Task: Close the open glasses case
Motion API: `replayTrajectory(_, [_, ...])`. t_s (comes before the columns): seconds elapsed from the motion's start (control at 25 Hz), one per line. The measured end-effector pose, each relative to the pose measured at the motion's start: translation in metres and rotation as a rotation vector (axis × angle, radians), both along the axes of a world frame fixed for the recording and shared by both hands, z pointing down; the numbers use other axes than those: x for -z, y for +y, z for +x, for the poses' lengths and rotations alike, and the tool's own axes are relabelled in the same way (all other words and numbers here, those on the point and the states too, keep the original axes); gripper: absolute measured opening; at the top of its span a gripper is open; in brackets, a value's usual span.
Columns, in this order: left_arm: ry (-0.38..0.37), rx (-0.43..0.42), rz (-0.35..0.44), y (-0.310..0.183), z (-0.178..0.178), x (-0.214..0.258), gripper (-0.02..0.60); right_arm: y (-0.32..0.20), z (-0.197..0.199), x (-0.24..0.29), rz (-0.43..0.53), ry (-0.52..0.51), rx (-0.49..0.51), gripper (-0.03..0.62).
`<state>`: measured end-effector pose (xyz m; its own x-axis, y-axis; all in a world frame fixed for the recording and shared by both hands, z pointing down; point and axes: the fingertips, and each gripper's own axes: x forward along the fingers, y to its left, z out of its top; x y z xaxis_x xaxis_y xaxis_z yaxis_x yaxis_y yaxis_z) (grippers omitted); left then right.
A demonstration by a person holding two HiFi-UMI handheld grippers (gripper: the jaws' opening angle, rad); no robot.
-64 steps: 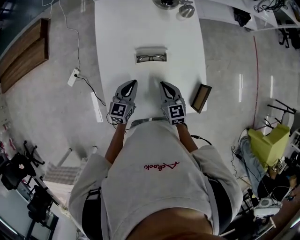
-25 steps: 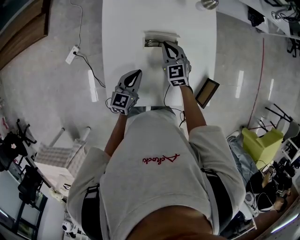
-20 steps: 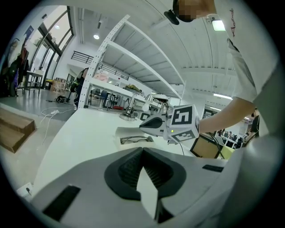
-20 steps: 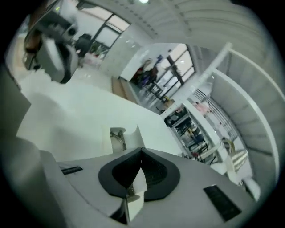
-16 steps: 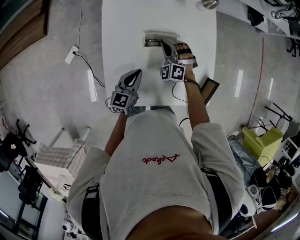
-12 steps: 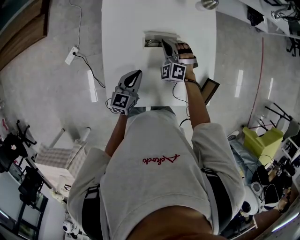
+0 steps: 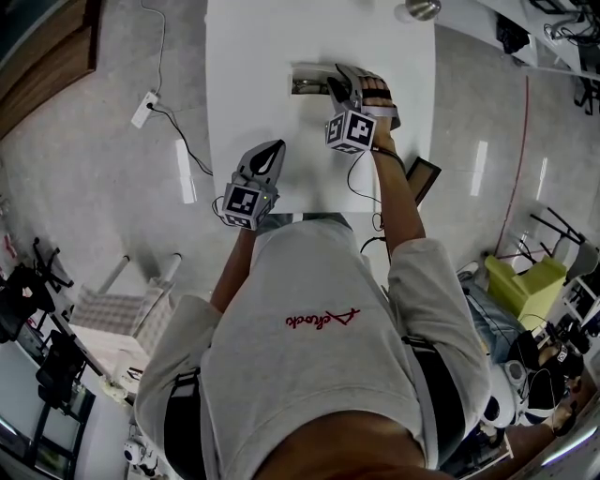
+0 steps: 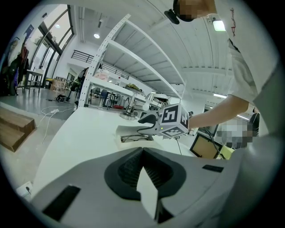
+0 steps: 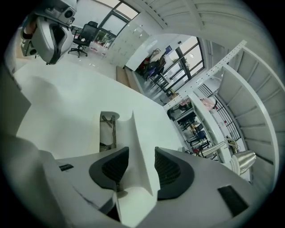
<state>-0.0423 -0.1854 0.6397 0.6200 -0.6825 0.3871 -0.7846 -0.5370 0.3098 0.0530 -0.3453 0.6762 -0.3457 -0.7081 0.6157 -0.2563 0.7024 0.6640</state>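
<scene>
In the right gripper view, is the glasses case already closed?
No, the glasses case is open: its lid stands upright and the glasses lie visible inside it.

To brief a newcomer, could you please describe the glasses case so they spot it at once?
On the long white table, look toward its far end, short of the shiny metal fixture. The glasses case is the shallow white box there, lid raised, dark glasses inside.

wear: pale grey shirt (image 7: 309, 394), red script (image 7: 322, 321); left gripper (image 7: 274, 145), right gripper (image 7: 337, 82): grey, black-white marker cubes (image 7: 242, 200)
</scene>
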Motion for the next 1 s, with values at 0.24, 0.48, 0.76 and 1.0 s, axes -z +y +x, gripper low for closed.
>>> replayTrajectory(0.24, [0.004,0.006,0.005,0.0,-0.003,0.003,0.02,0.0,0.001,-0.003,0.014,0.02,0.0,0.07])
replayTrajectory(0.48, [0.004,0.0,0.0,0.002,-0.002,0.0,0.02,0.001,0.0,-0.003,0.011,0.018,0.004,0.061])
replayTrajectory(0.76, [0.008,-0.004,0.006,-0.003,0.002,0.003,0.02,0.008,0.0,-0.001,-0.013,-0.001,-0.005,0.057])
replayTrajectory(1.0, [0.01,-0.013,0.014,-0.005,0.006,0.005,0.02,0.023,0.002,-0.003,-0.031,-0.014,-0.019,0.052])
